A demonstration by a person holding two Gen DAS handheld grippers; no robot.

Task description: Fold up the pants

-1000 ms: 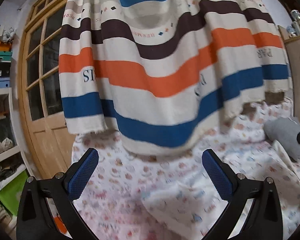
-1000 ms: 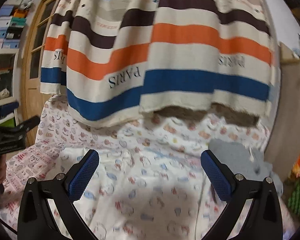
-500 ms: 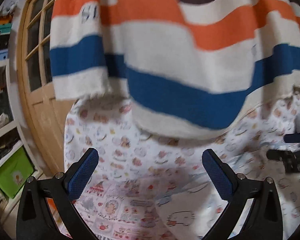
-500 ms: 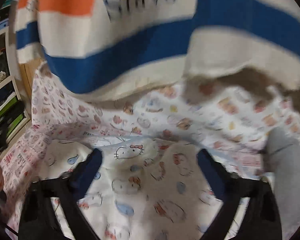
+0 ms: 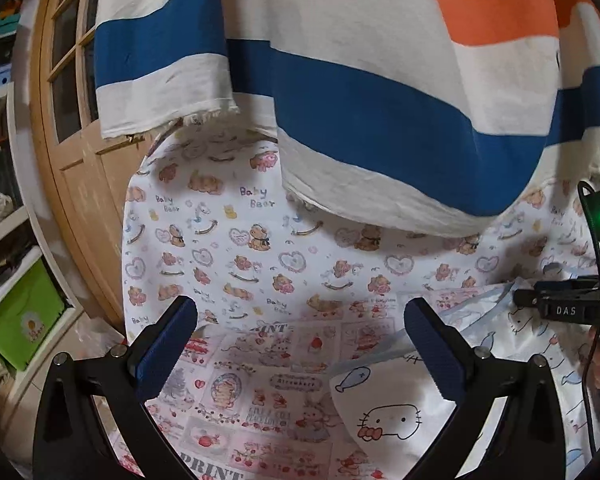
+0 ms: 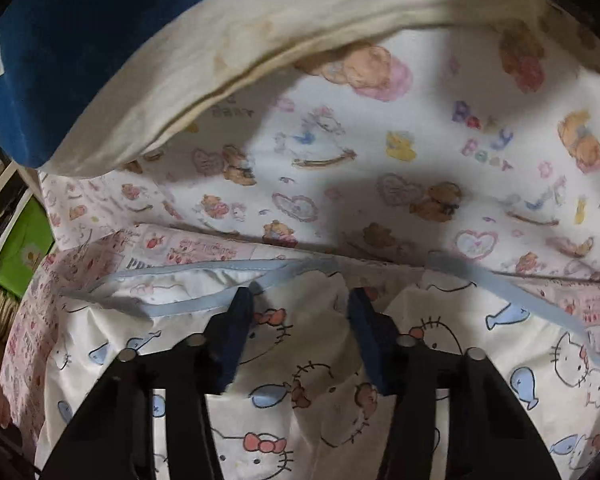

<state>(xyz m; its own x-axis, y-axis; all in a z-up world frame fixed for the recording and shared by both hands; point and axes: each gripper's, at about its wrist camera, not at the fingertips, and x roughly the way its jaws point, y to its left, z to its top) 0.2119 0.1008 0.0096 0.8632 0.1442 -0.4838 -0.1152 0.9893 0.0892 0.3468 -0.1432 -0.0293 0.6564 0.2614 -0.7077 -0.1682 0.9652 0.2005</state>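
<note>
**Grippers over cat-print pants**

Right gripper (image 6: 296,304): jaws part open, just been closing, cat-print pants (image 6: 308,396) bunched between the pads near the blue waistband (image 6: 188,304); pressing contact cannot be told. Left gripper (image 5: 300,344): jaws wide apart, empty, just left of the pants. Bear-print sheet (image 5: 228,240) beneath; striped cloth (image 5: 360,92) hanging behind.

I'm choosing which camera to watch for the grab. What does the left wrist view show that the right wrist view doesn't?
Only the left wrist view shows the wooden door, the striped blanket's orange band, and the left gripper wide open with nothing between its jaws. Only the right wrist view shows the right gripper, whose jaws have just been closing, over the cat-print pants beside their blue-trimmed edge; whether the pads press cloth is unclear. Both show the bear-print sheet and green bin.
</note>
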